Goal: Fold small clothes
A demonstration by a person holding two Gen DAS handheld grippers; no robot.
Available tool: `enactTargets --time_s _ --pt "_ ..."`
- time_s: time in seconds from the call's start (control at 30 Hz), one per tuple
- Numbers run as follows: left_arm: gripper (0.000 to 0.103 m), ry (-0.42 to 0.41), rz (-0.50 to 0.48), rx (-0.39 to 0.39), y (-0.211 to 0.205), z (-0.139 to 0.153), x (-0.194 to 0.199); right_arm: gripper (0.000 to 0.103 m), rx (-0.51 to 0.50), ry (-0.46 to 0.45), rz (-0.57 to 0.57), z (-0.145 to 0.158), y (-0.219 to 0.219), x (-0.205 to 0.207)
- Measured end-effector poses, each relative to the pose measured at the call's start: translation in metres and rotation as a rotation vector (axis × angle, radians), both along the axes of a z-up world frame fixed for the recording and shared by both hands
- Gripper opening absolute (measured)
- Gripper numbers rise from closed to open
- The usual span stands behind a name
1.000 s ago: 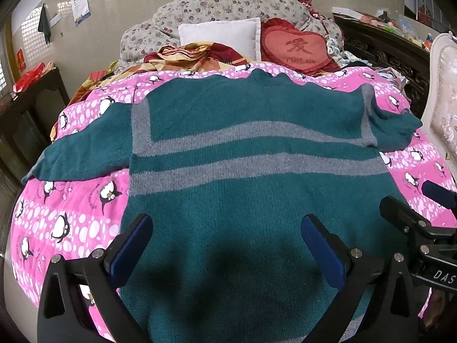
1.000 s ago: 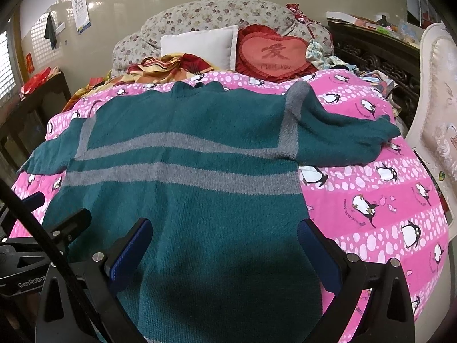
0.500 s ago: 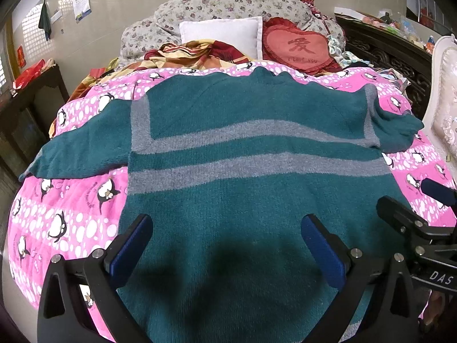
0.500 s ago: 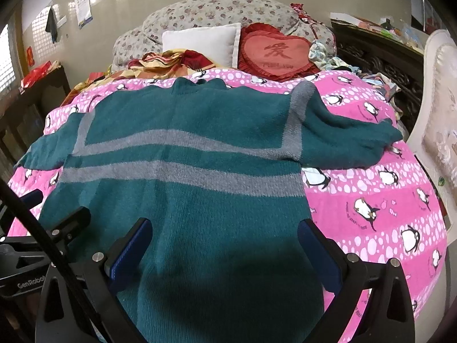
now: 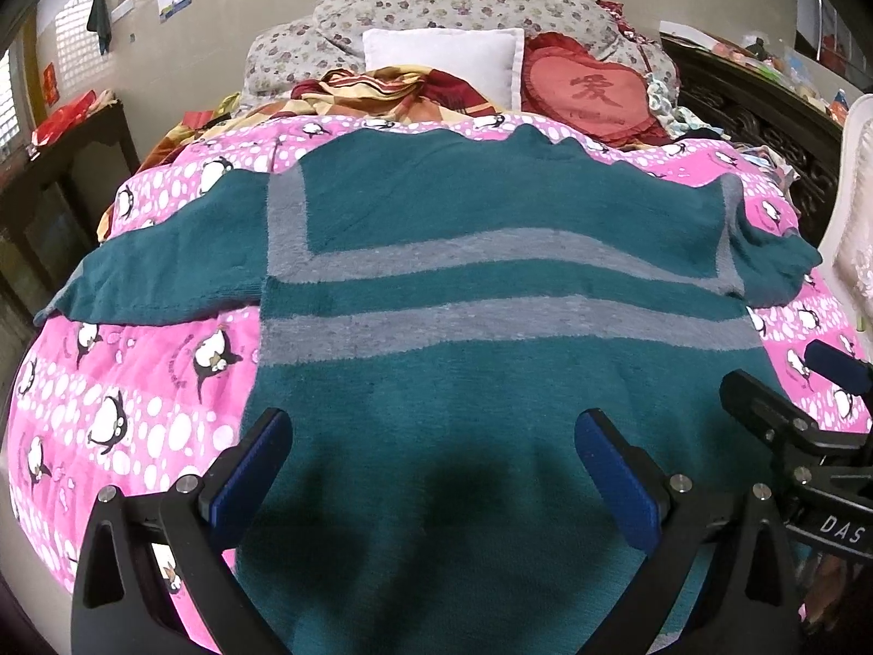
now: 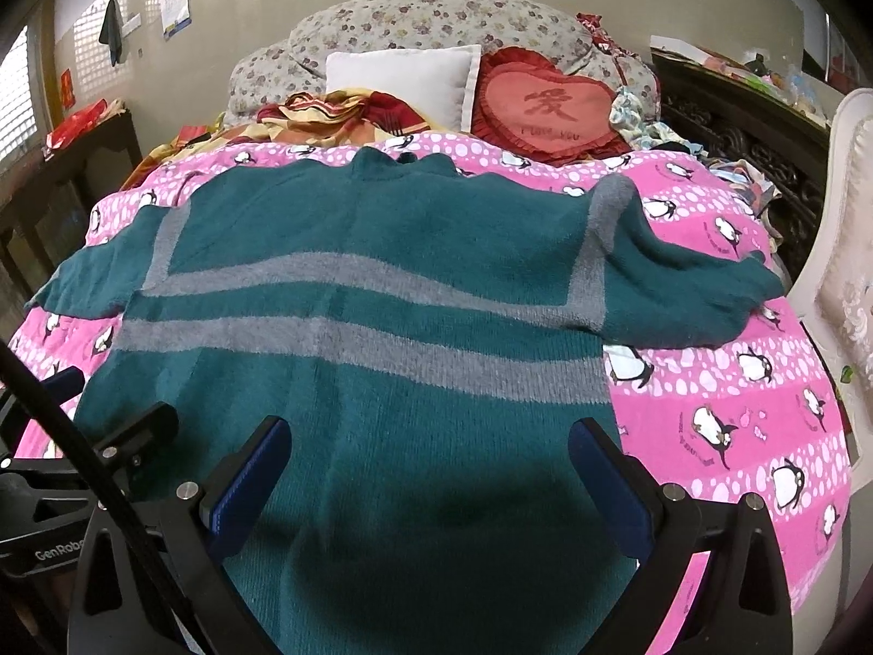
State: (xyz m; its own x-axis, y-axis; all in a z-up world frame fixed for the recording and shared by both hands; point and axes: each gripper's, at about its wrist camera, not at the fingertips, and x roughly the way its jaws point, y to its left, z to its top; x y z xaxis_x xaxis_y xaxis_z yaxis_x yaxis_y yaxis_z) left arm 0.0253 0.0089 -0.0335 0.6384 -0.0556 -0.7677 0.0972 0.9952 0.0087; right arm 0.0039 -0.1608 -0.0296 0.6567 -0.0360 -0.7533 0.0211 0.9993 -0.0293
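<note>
A green sweater (image 5: 491, 382) lies flat across the pink blanket (image 5: 136, 382), filling mid-frame. The left gripper (image 5: 431, 469) and right gripper (image 6: 425, 469) hang wide open at bottom centre, holding nothing.

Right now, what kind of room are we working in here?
Most likely a home bedroom. A teal sweater is spread flat on a bed with a pink penguin quilt, and a white pillow and a red heart cushion sit at the far end. Both grippers are open, holding nothing.
</note>
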Motion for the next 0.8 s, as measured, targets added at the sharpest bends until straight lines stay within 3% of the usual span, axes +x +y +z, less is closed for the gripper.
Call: enactTargets --time_s 0.8 --pt "0.103 0.015 0.1 -0.045 0.045 0.005 0.013 0.103 -0.007 0.032 0.047 -0.007 0.025 0.028"
